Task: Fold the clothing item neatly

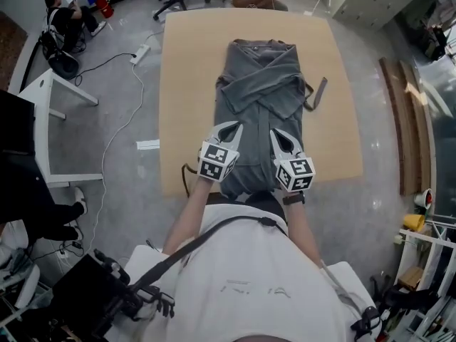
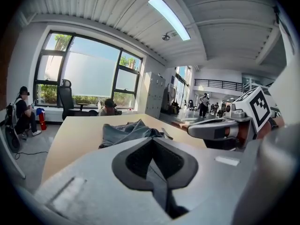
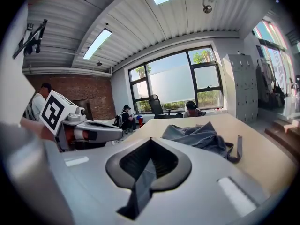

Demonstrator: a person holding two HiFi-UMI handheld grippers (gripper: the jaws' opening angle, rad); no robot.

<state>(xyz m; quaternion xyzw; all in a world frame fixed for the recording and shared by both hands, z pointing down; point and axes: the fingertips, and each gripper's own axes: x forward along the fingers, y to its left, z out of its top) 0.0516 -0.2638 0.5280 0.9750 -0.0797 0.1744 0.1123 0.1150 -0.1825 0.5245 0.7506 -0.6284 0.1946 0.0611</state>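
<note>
Grey garment (image 1: pixel 263 105) lies on the counter (image 1: pixel 187 84), its near hem (image 1: pixel 251 177) pinched in your left claw (image 1: pixel 229 130) and right claw (image 1: pixel 281 140); lift them unevenly and the thin bite may slip, spilling the crossed sleeves (image 1: pixel 258 84).

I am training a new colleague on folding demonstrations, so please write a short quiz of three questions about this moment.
1. True or false: the grey garment hangs over the far edge of the table.
2. What do the left gripper and the right gripper hold? A) nothing B) the garment's near end C) a towel
3. Fill in: the sleeves lie ____ over the garment's chest.

Key
1. False: its far end lies well inside the tabletop.
2. B: each gripper view shows grey fabric pinched between closed jaws.
3. crossed
</note>
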